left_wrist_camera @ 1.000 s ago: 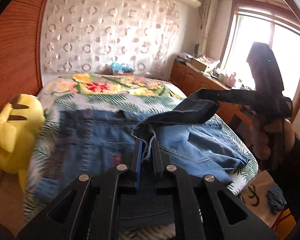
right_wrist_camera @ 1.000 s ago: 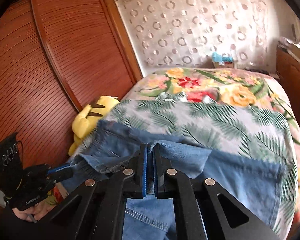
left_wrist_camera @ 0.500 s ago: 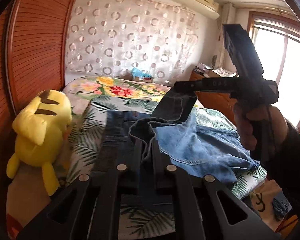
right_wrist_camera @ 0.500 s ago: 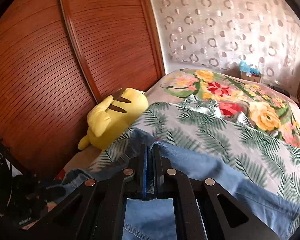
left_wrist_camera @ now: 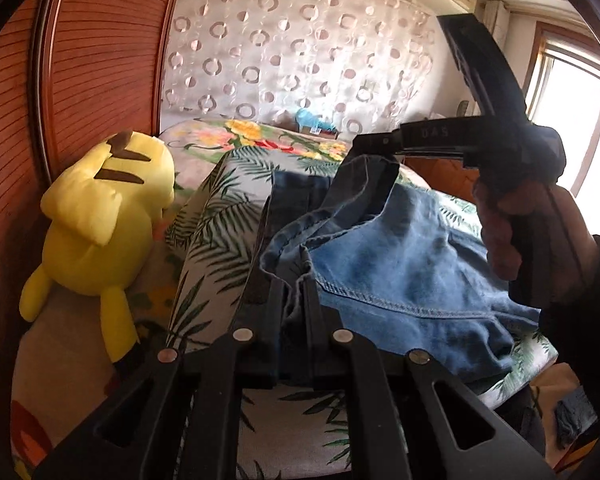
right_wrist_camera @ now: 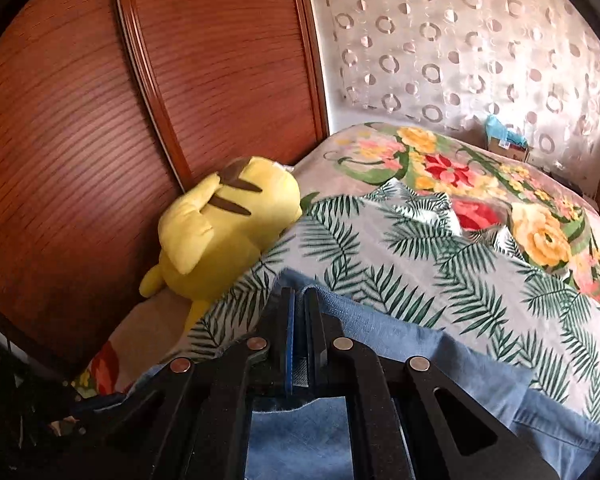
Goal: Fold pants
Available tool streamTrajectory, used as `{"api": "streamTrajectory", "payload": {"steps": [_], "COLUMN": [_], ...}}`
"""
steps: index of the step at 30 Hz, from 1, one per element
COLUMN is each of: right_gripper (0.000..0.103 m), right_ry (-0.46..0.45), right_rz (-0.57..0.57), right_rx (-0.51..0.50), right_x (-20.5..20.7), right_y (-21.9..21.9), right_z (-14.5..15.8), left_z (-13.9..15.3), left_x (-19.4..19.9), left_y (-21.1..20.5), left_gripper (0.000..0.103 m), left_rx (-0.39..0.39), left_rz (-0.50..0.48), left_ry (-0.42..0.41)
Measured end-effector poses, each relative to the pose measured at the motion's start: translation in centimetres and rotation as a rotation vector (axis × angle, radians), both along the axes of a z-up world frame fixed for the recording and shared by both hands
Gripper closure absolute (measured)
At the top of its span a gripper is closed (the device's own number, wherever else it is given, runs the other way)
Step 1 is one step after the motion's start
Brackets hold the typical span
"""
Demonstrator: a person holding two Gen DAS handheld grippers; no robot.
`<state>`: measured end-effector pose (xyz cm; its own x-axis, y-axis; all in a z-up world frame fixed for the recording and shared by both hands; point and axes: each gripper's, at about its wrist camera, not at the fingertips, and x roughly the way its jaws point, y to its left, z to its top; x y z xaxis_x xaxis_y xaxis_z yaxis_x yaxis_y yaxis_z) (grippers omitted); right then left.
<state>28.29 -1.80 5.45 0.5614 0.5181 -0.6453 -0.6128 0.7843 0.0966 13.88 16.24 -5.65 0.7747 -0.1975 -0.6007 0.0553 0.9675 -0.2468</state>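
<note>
Blue denim pants (left_wrist_camera: 400,264) lie on the bed, partly doubled over toward the left. My left gripper (left_wrist_camera: 294,286) is shut on a bunched edge of the pants near the bed's front. My right gripper (right_wrist_camera: 299,300) is shut on another edge of the pants (right_wrist_camera: 440,356) and holds it lifted. It also shows in the left wrist view (left_wrist_camera: 374,146), up and to the right, with denim hanging from its tips and a hand on its handle.
A yellow plush toy (left_wrist_camera: 100,216) lies at the bed's left edge against the wooden wardrobe (right_wrist_camera: 100,100). The bed has a palm-leaf sheet (right_wrist_camera: 420,272) and a floral blanket (right_wrist_camera: 480,176). A window (left_wrist_camera: 580,120) is at the right.
Both grippers have carried the held denim edges to the left across the bed, toward the plush toy. More of the pants is doubled over.
</note>
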Motion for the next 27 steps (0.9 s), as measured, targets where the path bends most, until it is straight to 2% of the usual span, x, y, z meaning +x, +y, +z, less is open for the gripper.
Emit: {"api": "streamTrajectory", "payload": {"steps": [6, 7, 12, 14, 18, 19, 24, 27], "right_gripper": [0.098, 0.094, 0.088, 0.086, 0.070, 0.070, 0.069, 0.069], "right_ry": [0.031, 0.029, -0.036, -0.068, -0.109, -0.117, -0.090, -0.061], "right_rz": [-0.038, -0.045, -0.030, 0.017, 0.021, 0.019, -0.015, -0.047], "right_rx": [0.080, 0.069, 0.018, 0.061, 0.081, 0.072, 0.005, -0.026], "right_x": [-0.2, -0.2, -2.0, -3.2, -5.2, -5.7, -7.4, -8.2], "right_y": [-1.5, -1.5, -2.6, -3.8, -5.9, -6.5, -10.3, -12.9], "right_z": [-0.8, -0.9, -0.3, 0.6, 1.8, 1.8, -0.5, -2.8], "left_z": [-0.9, -1.1, -1.5, -1.4, -1.4, -1.3, -0.5, 0.2], "left_x": [0.2, 0.2, 0.1, 0.0, -0.3, -0.4, -1.0, -1.2], "left_y": [0.0, 0.0, -0.1, 0.0, 0.1, 0.1, 0.2, -0.5], "left_gripper": [0.093, 0.093, 0.093, 0.093, 0.092, 0.092, 0.090, 0.088], "left_rx": [-0.008, -0.007, -0.013, -0.018, -0.010, -0.003, 0.012, 0.055], "left_rz": [0.013, 0.016, 0.024, 0.032, 0.043, 0.043, 0.042, 0.038], "left_ry": [0.030, 0.034, 0.040, 0.037, 0.049, 0.049, 0.033, 0.024]}}
